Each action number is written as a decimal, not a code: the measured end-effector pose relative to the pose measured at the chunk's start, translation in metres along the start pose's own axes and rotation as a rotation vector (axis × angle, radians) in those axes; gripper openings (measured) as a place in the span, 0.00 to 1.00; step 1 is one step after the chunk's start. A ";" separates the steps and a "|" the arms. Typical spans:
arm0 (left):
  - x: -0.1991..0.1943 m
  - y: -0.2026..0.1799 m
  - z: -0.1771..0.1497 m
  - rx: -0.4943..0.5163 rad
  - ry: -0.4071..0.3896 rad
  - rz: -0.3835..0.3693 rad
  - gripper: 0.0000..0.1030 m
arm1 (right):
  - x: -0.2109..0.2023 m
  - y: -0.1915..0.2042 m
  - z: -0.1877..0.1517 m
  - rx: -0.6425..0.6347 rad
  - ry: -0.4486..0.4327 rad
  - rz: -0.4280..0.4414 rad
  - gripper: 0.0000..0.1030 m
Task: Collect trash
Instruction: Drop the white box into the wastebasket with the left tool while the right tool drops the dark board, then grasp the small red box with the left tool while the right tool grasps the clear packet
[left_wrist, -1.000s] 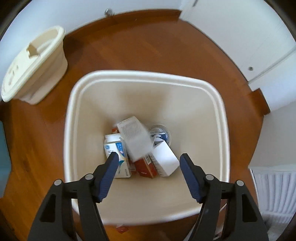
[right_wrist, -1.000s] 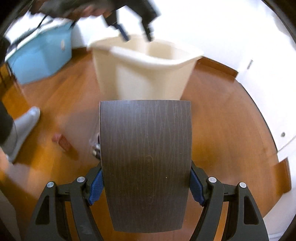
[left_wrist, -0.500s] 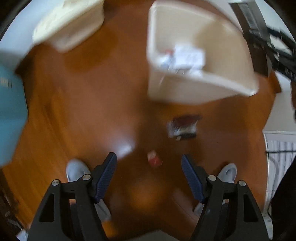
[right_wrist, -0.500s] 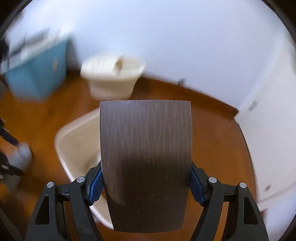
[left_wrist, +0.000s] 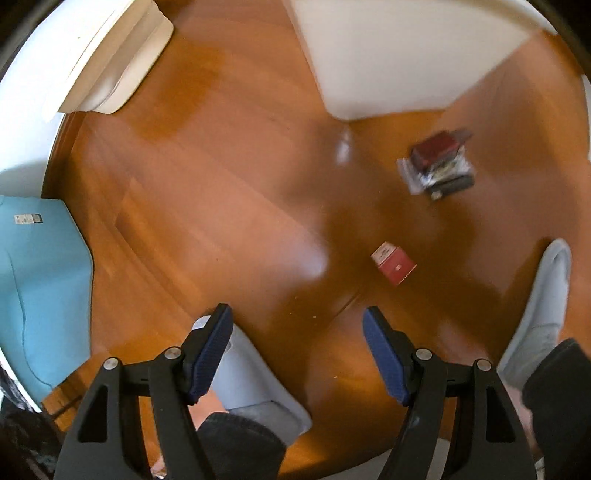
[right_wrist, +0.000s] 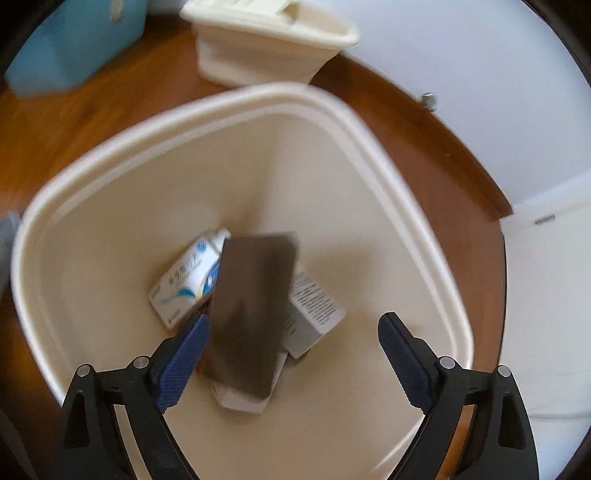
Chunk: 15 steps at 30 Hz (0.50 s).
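The left gripper (left_wrist: 297, 354) points steeply down at the wooden floor (left_wrist: 229, 206) with its jaws apart and nothing between them. The small red box (left_wrist: 393, 263) lies ahead of it and a little toward its right finger, the nearest piece of trash to either hand. Its long axis runs on a diagonal, the pale end pointing up-left toward the bin and the red end down-right, so it sits skewed to the line between the fingertips. Farther ahead on the same side lies a blurred dark bundle of wrappers (left_wrist: 437, 166), just below the wall of the cream bin (left_wrist: 369, 55).

The right gripper (right_wrist: 293, 360) hangs over the bin's mouth (right_wrist: 388, 155), its jaws opening. The dark flat panel (right_wrist: 251, 314) sits between them but free of the pads, tipped lengthways down onto the cartons (right_wrist: 188, 277) at the bottom, closer to the left finger.

I judge the red box the left hand's next pick, needing a wrist turn first.
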<state>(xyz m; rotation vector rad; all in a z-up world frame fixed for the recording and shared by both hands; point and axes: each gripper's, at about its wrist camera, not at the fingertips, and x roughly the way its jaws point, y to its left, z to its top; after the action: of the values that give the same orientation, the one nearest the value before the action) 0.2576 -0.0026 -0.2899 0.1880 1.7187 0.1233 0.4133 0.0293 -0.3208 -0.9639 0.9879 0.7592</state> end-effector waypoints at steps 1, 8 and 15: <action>0.003 -0.003 0.000 0.012 0.000 0.016 0.70 | -0.004 0.002 -0.002 0.023 -0.026 0.003 0.92; 0.032 -0.009 0.004 -0.157 0.008 -0.099 0.70 | -0.109 -0.045 -0.097 0.405 -0.406 -0.002 0.99; 0.088 -0.034 0.014 -0.405 -0.020 -0.160 0.70 | -0.120 -0.045 -0.221 0.702 -0.428 0.032 1.00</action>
<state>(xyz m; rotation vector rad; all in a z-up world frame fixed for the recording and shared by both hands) 0.2570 -0.0195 -0.3838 -0.2459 1.6453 0.3449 0.3347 -0.2021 -0.2468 -0.1638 0.7993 0.5463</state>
